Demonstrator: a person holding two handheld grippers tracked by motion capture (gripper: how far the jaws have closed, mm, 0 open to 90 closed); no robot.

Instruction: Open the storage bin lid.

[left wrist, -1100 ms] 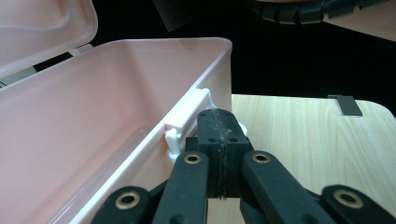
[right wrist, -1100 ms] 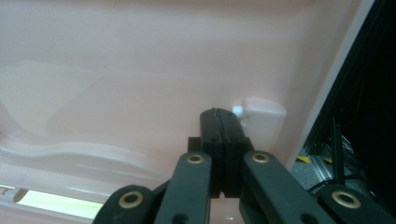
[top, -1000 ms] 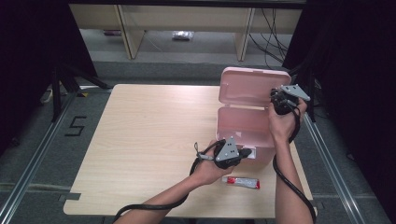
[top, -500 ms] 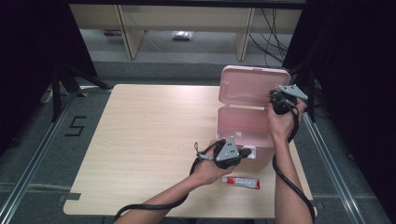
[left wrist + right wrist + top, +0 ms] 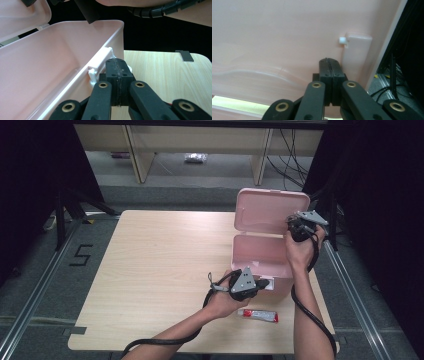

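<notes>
A pink plastic box stands open on the right of the wooden table, its lid raised upright. My left gripper is shut, its tip against the white latch on the box's front wall. My right gripper is shut and held up against the inner face of the lid, beside a white latch tab. A small red and white tube lies on the table in front of the box.
Table edges run close on the right of the box. Metal rails flank the table on the floor. Cables and shelf legs sit behind the table. A "5" mark is on the floor at left.
</notes>
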